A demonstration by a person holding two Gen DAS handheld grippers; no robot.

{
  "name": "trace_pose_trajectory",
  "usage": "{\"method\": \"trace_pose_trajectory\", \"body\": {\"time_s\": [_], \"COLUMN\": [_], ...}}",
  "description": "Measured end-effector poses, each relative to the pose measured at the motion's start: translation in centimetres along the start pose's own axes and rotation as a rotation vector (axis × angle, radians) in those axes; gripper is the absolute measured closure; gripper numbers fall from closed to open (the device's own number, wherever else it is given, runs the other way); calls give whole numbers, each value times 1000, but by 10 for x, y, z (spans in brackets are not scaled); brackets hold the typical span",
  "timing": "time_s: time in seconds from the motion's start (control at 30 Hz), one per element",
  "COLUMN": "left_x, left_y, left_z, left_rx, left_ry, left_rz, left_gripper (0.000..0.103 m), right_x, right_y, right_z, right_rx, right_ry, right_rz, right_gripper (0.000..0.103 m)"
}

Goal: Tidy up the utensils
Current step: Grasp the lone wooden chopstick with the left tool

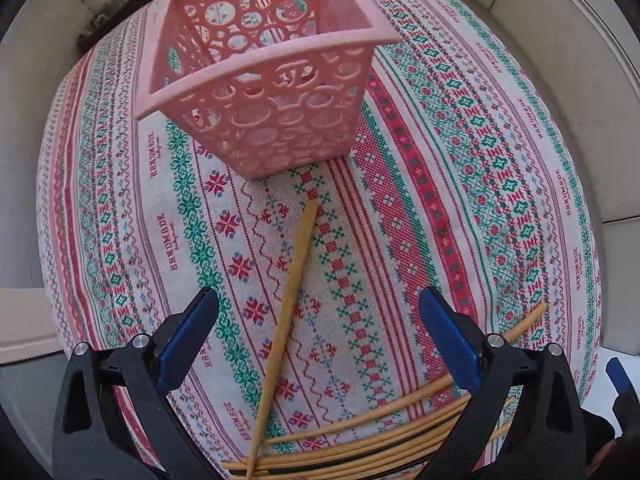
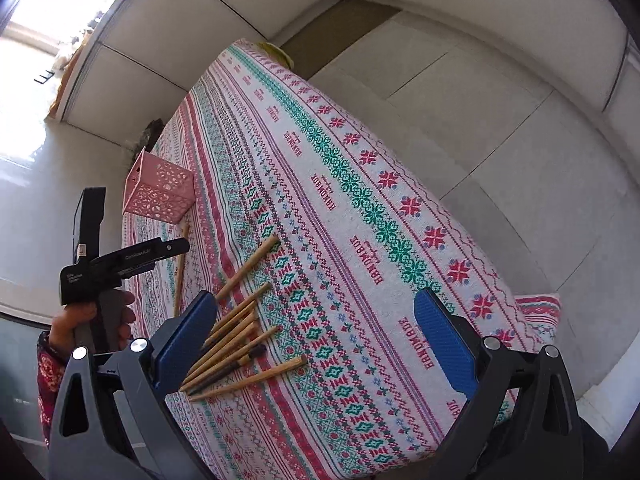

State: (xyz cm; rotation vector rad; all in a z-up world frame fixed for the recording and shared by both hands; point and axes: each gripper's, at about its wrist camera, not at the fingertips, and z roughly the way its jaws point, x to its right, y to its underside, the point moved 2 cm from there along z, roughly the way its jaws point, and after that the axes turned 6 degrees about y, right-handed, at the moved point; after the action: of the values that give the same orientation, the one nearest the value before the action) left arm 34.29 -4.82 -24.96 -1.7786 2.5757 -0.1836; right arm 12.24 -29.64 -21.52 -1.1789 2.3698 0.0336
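Note:
A pink perforated basket (image 1: 264,92) stands on the patterned tablecloth (image 1: 440,200), ahead of my left gripper (image 1: 318,336). That gripper is open and hovers over a single wooden chopstick (image 1: 288,304) lying between its blue pads. A pile of several chopsticks (image 1: 384,436) lies close under it. In the right wrist view my right gripper (image 2: 316,340) is open above the table with nothing in it, the chopstick pile (image 2: 236,344) by its left finger (image 2: 184,340). The basket (image 2: 158,192) and the lone chopstick (image 2: 181,268) lie further left, near the left gripper's body (image 2: 108,268) held by a hand.
The table is narrow, with tiled floor (image 2: 500,128) on both long sides. A dark object (image 1: 116,12) sits on the floor past the far table end. A person's patterned sleeve (image 2: 48,368) shows at the left edge.

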Motion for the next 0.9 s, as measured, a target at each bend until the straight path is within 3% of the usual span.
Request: {"method": "trace_pose_trajectory", "body": {"time_s": [0.17,0.2,0.37,0.43,0.47,0.5,0.6,0.7,0.8,0.9], "left_x": [-19,-26,-34,-31,-30,-31,-30,-29,-45,-55], "left_y": [-3,-3,4,9,8,9,16,28,48,77], "left_z": [31,34,38,32,25,20,18,17,-5,-47], "left_rx": [-78,-72,-32,-1,19,29,49,102,209,321], "left_ry": [9,50,64,66,65,67,49,64,88,169], "left_rz": [-19,-42,8,14,17,21,27,-27,-76,-119], "left_gripper": [6,6,10,27,54,91,96,96,97,97], "right_x": [2,2,0,-1,-1,0,2,3,-6,-18], "right_y": [-4,-4,-4,-4,-5,-5,-8,-13,-16,-15], "right_z": [14,16,24,25,26,26,28,35,48,67], "right_rx": [-60,-66,-83,-74,-68,-61,-55,-72,-127,-192], "right_ry": [-33,-33,-19,-18,-19,-21,-11,0,10,12], "right_rz": [55,63,65,67,70,77,106,131,126,116], "right_gripper": [7,7,7,7,7,7,7,7,7,7]}}
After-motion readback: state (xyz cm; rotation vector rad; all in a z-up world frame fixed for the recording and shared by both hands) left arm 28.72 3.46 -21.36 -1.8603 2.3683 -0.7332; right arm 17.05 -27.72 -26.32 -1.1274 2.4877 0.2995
